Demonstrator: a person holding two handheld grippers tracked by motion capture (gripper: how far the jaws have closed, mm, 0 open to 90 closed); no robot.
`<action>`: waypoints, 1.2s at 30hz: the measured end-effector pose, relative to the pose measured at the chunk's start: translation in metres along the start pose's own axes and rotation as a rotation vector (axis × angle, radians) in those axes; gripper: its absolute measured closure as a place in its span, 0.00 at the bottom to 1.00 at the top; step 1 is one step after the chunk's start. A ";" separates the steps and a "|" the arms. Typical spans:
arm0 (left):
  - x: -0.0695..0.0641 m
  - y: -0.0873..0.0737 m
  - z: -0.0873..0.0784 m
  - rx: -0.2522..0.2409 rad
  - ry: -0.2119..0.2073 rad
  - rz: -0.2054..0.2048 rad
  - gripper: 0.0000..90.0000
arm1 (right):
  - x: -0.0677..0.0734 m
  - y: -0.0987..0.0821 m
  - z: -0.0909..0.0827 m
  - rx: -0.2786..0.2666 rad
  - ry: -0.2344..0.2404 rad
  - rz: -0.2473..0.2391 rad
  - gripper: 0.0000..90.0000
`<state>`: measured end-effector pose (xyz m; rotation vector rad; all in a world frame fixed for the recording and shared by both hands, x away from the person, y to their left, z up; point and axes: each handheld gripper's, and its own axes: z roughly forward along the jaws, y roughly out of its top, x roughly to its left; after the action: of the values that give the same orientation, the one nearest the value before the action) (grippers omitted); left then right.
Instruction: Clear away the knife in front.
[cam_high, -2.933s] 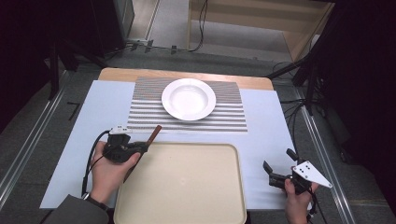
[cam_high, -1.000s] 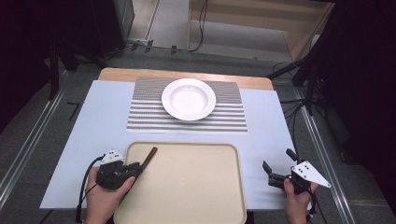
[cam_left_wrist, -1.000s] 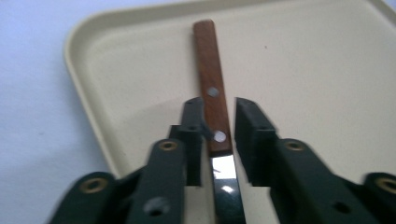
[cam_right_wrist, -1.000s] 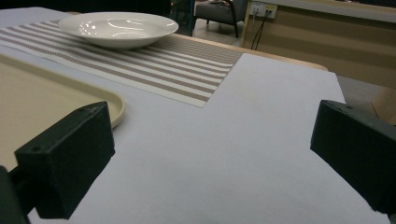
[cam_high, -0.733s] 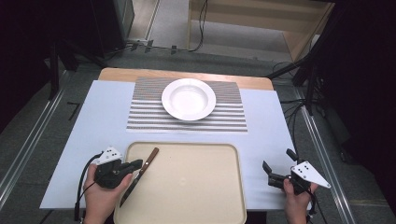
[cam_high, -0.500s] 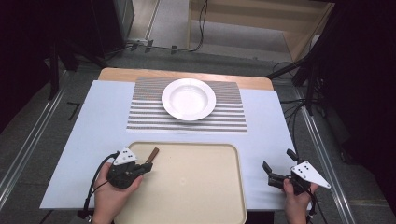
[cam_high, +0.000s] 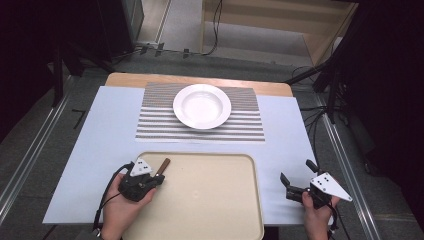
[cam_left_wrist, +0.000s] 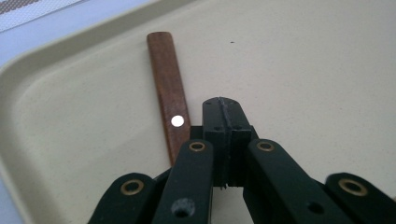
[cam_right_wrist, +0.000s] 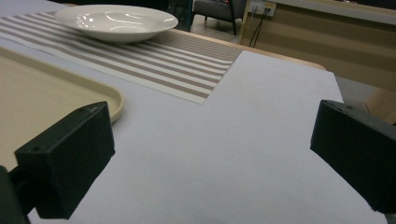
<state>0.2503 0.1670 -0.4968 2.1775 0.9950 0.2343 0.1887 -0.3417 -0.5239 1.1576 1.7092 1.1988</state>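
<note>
No legible text, label, brand, number or sign appears on any surface in the high view or in either gripper view.

the near end of the brown wooden handle (cam_left_wrist: 169, 93) goes under the left gripper (cam_left_wrist: 222, 112), so what is on that end stays hidden. from high up the handle (cam_high: 162, 166) is too small to tell much. the tray (cam_high: 210, 200) is cut off at the bottom edge. the plate (cam_right_wrist: 116, 22) is cut at the top.
</note>
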 end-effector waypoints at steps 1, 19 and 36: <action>0.002 -0.001 0.000 0.007 0.004 0.002 0.99 | 0.000 0.000 0.001 0.000 0.004 -0.009 0.00; 0.027 -0.013 -0.014 -0.033 -0.011 -0.085 0.99 | -0.001 0.000 0.001 -0.001 0.014 -0.009 0.00; 0.041 -0.017 -0.027 -0.035 -0.001 -0.087 0.99 | -0.001 0.000 0.001 -0.003 0.014 -0.006 0.00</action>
<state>0.2571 0.2188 -0.4943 2.0972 1.0740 0.2081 0.1897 -0.3423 -0.5239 1.1442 1.7192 1.2078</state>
